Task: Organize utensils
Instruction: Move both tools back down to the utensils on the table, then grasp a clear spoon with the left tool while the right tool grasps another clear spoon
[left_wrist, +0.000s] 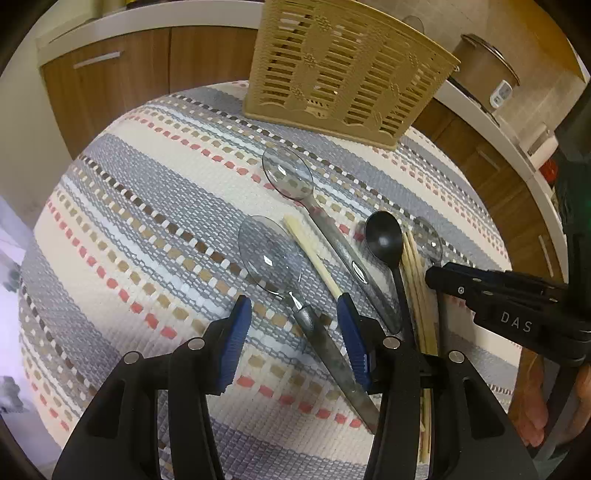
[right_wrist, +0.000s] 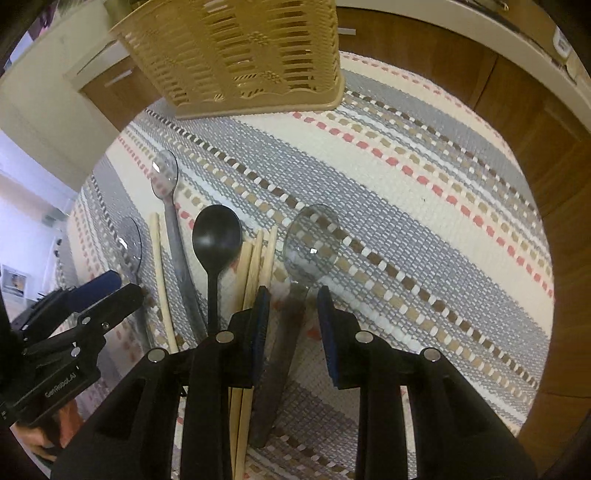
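Observation:
Utensils lie on a striped woven cloth (left_wrist: 155, 206). My left gripper (left_wrist: 293, 332) is open and straddles the handle of a clear spoon (left_wrist: 269, 254), its blue pads apart from the handle. My right gripper (right_wrist: 294, 325) is open too, over the handle of another clear spoon (right_wrist: 312, 243), with a small gap on each side. Between the two spoons lie a black spoon (left_wrist: 384, 236) (right_wrist: 216, 236), a bundle of chopsticks (right_wrist: 255, 266), a single chopstick (left_wrist: 314, 254) and a third clear spoon (left_wrist: 288, 177) (right_wrist: 165, 173).
A beige slotted utensil basket (left_wrist: 343, 70) (right_wrist: 240, 55) stands at the far edge of the table. Wooden cabinets (left_wrist: 122, 74) and a white counter ring the table. A hand (left_wrist: 532, 406) shows behind the right gripper's body (left_wrist: 509, 306).

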